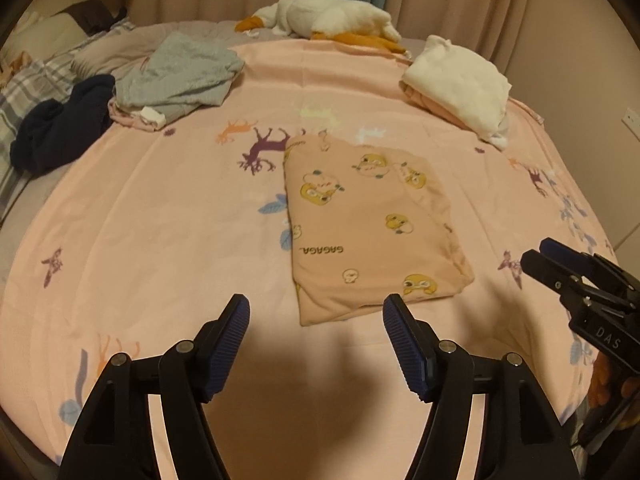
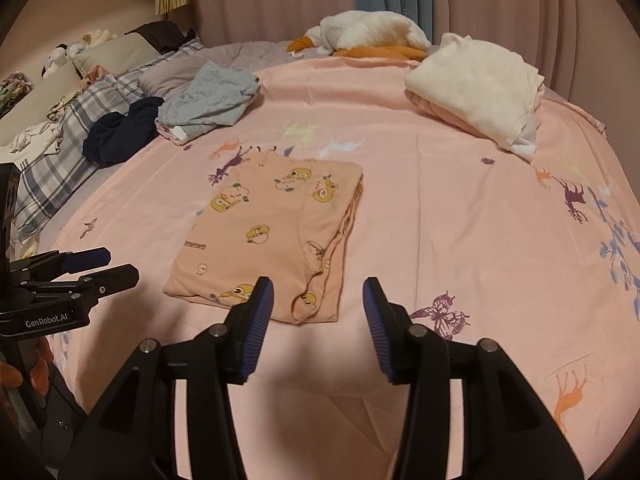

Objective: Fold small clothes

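A folded peach garment with yellow cartoon prints (image 1: 368, 220) lies flat on the pink bedsheet (image 1: 160, 220); it also shows in the right wrist view (image 2: 272, 236). My left gripper (image 1: 316, 312) is open and empty, just short of the garment's near edge. My right gripper (image 2: 318, 294) is open and empty, near the garment's near right corner. The right gripper shows at the right edge of the left wrist view (image 1: 540, 256), and the left gripper at the left edge of the right wrist view (image 2: 116, 266).
A grey garment (image 1: 180, 76) and a dark navy one (image 1: 60, 124) lie unfolded at the far left. A stack of folded white and pink clothes (image 1: 456, 84) sits at the far right. A white plush goose (image 1: 332, 16) lies by the curtains. Plaid pillows (image 2: 60, 156) are on the left.
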{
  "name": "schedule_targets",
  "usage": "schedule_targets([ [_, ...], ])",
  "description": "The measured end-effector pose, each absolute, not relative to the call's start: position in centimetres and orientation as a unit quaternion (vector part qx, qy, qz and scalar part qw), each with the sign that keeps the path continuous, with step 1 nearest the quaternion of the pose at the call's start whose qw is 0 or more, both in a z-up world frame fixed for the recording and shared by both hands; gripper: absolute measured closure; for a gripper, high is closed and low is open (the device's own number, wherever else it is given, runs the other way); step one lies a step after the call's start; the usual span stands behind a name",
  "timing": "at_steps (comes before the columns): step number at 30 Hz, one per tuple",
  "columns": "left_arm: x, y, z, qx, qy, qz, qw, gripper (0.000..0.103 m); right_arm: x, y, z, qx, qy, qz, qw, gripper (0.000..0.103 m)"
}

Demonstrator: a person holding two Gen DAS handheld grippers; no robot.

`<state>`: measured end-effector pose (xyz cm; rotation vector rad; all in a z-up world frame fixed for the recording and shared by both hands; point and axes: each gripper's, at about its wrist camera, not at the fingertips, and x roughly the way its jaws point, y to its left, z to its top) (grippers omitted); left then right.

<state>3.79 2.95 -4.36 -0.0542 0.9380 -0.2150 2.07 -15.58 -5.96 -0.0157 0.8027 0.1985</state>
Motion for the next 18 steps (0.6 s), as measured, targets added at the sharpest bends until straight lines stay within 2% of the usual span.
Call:
schedule_targets([
  [3, 3.6, 2.7, -3.6, -0.028, 0.447, -0.105, 0.888, 0.03, 1.6, -15.4, -5.2, -0.007, 0.382, 0.094, 0.919, 0.046],
  [5, 3.3, 2.6, -3.0, -0.031, 0.44, -0.107, 0.891, 0.017, 1.2, -15.4, -4.8, -0.005, 0.377, 0.091, 0.922, 0.038],
  [11, 2.8, 2.1, -1.7, -0.032, 0.435, -0.102, 0.894, 0.01, 0.4, -15.6, -3.6, 0.004, 0.364, 0.084, 0.928, 0.022],
  [15, 2.8, 2.1, -1.2, -0.034, 0.439, -0.092, 0.893, 0.006, -0.1, -15.7, -2.8, 0.01, 0.359, 0.083, 0.93, 0.018],
  [18, 2.5, 1.9, -0.8, -0.028, 0.439, -0.085, 0.894, 0.004, -0.6, -15.7, -2.1, 0.016, 0.356, 0.088, 0.93, 0.01],
])
